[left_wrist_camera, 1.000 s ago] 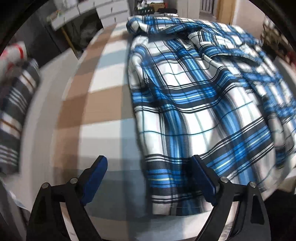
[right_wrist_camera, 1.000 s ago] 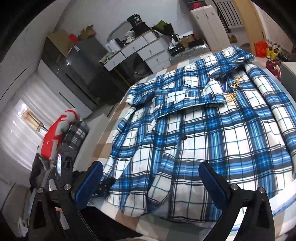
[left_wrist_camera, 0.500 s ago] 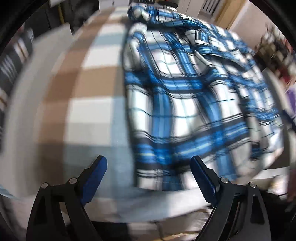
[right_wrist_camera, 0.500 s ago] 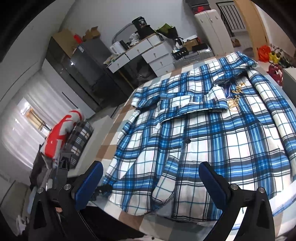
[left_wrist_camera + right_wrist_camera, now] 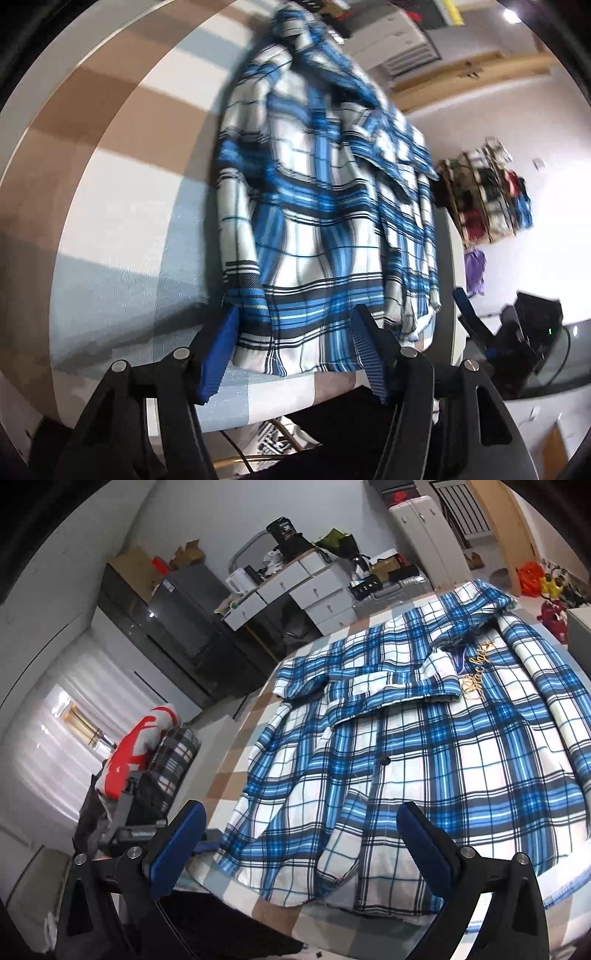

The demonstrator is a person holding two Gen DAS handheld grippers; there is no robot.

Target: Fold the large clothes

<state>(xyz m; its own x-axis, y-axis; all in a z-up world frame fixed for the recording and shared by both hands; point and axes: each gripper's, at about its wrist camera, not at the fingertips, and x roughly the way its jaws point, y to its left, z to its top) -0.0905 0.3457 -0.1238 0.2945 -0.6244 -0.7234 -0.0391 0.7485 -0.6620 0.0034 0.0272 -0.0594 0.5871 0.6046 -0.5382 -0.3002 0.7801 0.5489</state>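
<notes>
A large blue, white and black plaid shirt (image 5: 424, 746) lies spread on a bed covered with a checked sheet (image 5: 229, 771); a sleeve is folded across its chest. In the left wrist view the shirt (image 5: 325, 206) is blurred, and its hem corner lies between the fingers of my left gripper (image 5: 295, 347), which is open and tilted at the bed's edge. My right gripper (image 5: 299, 842) is open and empty, hovering above the shirt's near hem.
The sheet (image 5: 110, 206) is bare left of the shirt. A folded plaid blanket and red-white bundle (image 5: 159, 746) sit left of the bed. White drawers (image 5: 295, 594) and a dark cabinet (image 5: 173, 627) stand behind. A clothes rack (image 5: 487, 195) stands by the far wall.
My left gripper has swung right and tilted, closing in on the shirt's hem corner, which now lies between its fingers. My right gripper has drawn back slightly, staying open.
</notes>
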